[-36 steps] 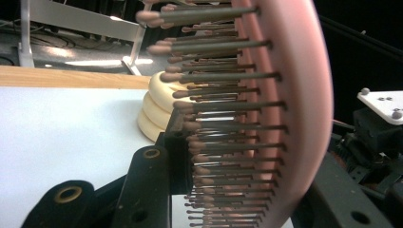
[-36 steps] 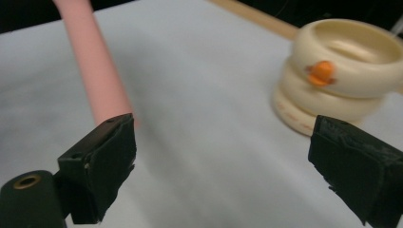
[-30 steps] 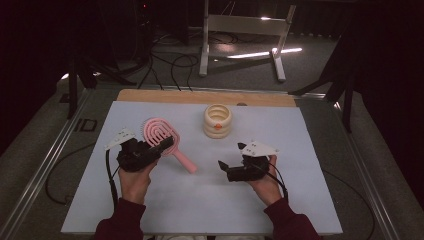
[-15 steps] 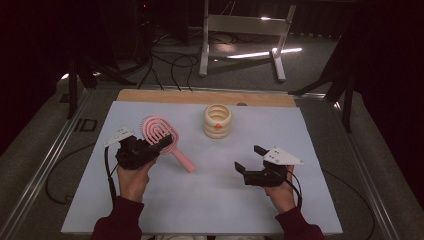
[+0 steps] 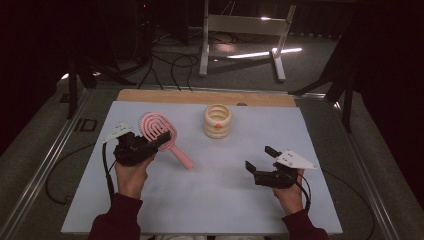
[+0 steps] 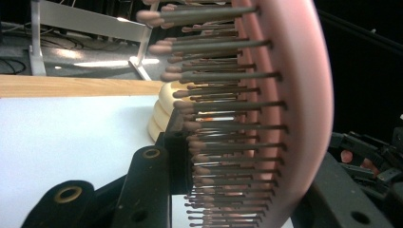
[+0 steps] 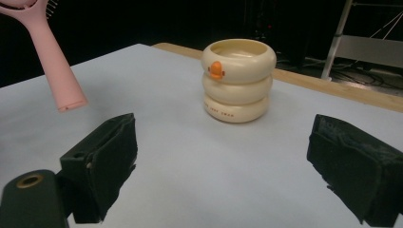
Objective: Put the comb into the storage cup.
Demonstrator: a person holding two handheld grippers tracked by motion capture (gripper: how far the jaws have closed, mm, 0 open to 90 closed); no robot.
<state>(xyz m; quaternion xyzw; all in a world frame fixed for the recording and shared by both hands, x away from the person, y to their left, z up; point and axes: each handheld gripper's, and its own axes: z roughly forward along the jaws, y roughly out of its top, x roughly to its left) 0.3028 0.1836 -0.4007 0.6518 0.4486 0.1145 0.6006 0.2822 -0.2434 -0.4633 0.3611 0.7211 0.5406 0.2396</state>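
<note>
The pink plastic hairbrush with an oval slotted head and a straight handle (image 5: 162,140) sits left of centre in the high view, its head gripped by the left hand-held gripper (image 5: 159,141), whose black jaws are clenched on the head's edge. The handle runs down and to the right toward the middle of the frame, ending over the pale blue bench top (image 5: 220,185); whether its tip touches the bench cannot be told. In the left gripper view the brush head (image 6: 285,109) stands on edge at the right half of the frame, its rows of dark bristles with pink tips pointing left, one jaw pressed against the bristle side.

The cream cup shaped like three stacked rings, with a small orange beak on its side (image 5: 218,120), stands upright just above the middle of the high view, well apart from the brush. In the right gripper view it stands in the upper centre of the frame (image 7: 237,80).

The right hand-held gripper (image 5: 260,159) is at the lower right of the high view, its jaws released and wide apart with nothing between them, pointing up-left toward the cup.
</note>
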